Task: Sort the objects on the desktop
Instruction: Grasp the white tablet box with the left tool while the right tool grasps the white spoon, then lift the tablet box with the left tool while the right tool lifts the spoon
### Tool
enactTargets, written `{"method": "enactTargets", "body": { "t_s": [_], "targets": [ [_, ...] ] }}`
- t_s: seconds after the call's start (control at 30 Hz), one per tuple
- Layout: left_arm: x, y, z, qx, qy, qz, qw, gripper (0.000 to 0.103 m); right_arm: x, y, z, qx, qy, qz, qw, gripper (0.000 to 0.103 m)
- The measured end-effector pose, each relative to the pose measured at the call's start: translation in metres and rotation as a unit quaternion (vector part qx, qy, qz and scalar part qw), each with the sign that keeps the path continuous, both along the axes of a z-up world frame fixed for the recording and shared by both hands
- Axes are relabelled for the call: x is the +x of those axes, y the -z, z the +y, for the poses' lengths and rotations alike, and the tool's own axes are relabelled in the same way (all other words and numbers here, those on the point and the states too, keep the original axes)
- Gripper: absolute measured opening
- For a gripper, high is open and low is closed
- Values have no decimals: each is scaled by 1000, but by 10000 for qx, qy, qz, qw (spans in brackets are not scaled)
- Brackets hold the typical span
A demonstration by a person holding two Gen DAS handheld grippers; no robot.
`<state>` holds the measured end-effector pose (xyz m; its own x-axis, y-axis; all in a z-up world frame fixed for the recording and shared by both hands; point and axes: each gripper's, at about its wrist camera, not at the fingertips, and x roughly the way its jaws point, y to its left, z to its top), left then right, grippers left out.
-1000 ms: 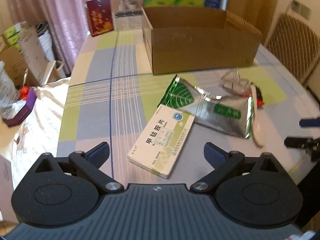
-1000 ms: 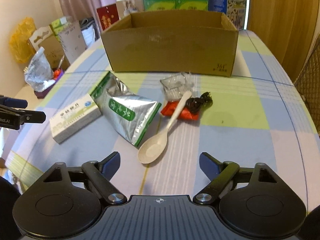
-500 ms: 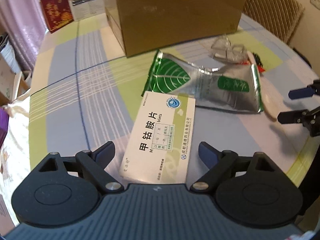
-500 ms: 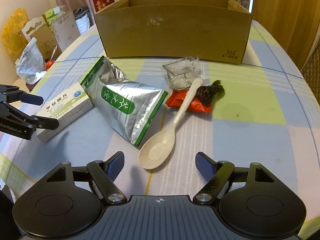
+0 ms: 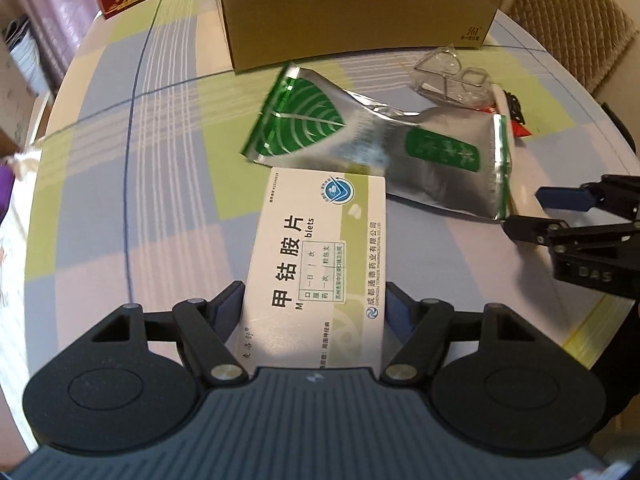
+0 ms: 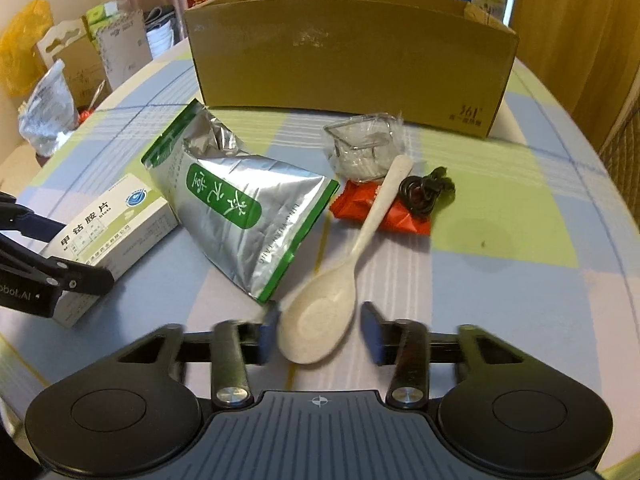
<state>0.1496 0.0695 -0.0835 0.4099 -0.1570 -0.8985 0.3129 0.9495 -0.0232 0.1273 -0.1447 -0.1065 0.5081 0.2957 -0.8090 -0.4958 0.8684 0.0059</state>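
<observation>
A: Left wrist view: how stands the left gripper [image 5: 314, 312]?
B: Jaws pressed against both sides of the medicine box [image 5: 320, 264], which touches the foil pouch [image 5: 384, 144].
A: The right gripper [image 6: 318, 334]?
B: Jaws apart, flanking the spoon [image 6: 332, 300] bowl, near that pouch, untouched.

White medicine box [image 5: 320, 264] flat beside silver pouch [image 5: 400, 148].
</observation>
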Motion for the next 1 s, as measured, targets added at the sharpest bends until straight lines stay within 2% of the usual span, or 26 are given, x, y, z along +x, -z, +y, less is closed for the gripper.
{"method": "enactTargets", "body": {
  "t_s": [0.13, 0.3, 0.43, 0.53, 0.63, 0.7, 0.87, 1.0],
  "targets": [
    [-15, -2, -17, -117, -291, 24, 9995, 69, -6, -3, -12, -132, -118, -11, 9998, 24],
    [-38, -1, -46, -307, -358, 58, 9989, 69, -19, -5, -42, -289, -67, -20, 9996, 24],
    [-56, -1, -69, -240, -364, -31, 9990, 69, -26, -8, -67, -490, 52, -174, 9986, 24],
    [-68, 0, -82, -286, -432, -106, 9986, 69, -28, -9, -86, -191, 110, -78, 9997, 24],
    [-75, 1, -88, -345, -505, -214, 9979, 69, -28, -10, -100, 92, 193, -3, 9998, 33],
    [-78, 1, -89, -375, -555, -252, 9974, 69, -28, -11, -105, 260, 223, -33, 9994, 45],
    [-78, -2, -89, -347, -635, -356, 9967, 74, -23, -10, -109, 557, 292, 34, 9980, 46],
    [-76, -3, -90, -327, -675, -425, 9963, 75, -19, -7, -107, 611, 305, 10, 9977, 46]
  ]
}}
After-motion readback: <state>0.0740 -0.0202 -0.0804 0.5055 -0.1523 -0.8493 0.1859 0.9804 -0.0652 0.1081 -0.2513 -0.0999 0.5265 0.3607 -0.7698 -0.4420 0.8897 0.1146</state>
